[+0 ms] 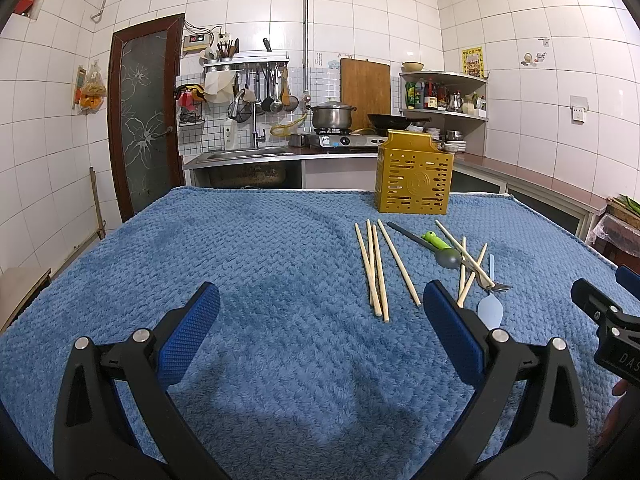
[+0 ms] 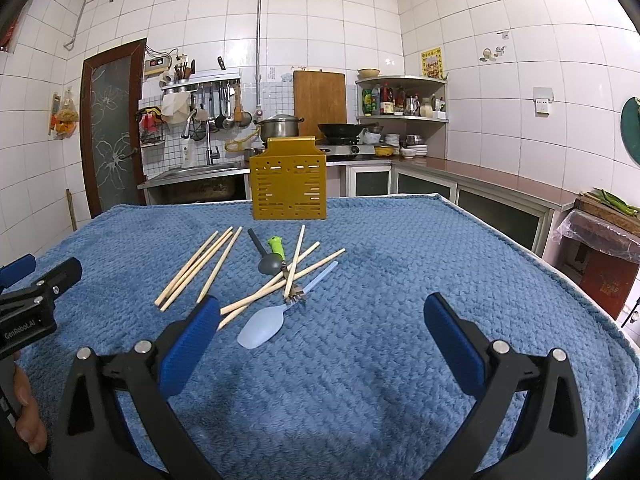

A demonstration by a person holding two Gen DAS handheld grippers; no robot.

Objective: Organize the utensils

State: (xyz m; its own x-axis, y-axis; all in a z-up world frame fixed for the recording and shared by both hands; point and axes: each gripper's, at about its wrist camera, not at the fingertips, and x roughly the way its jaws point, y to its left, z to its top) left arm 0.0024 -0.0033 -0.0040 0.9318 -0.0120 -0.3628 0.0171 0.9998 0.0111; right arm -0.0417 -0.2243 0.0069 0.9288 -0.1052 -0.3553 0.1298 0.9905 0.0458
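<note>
Right wrist: right gripper (image 2: pixel 322 320) jaws wide, empty; blue spoon (image 2: pixel 262 326) just ahead; left gripper (image 1: pixel 320 308) likewise wide.

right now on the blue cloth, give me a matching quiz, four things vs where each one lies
Things:
1. holder
2. pale blue spoon
3. fork
4. four parallel chopsticks

Places:
A. nearest the grippers, bowl toward the camera
B. left of the pile, side by side
C. far side of the cloth, upright
D. in the crossed pile, tines by the pale spoon's handle

Pairs: 1-C, 2-A, 3-D, 4-B
</note>
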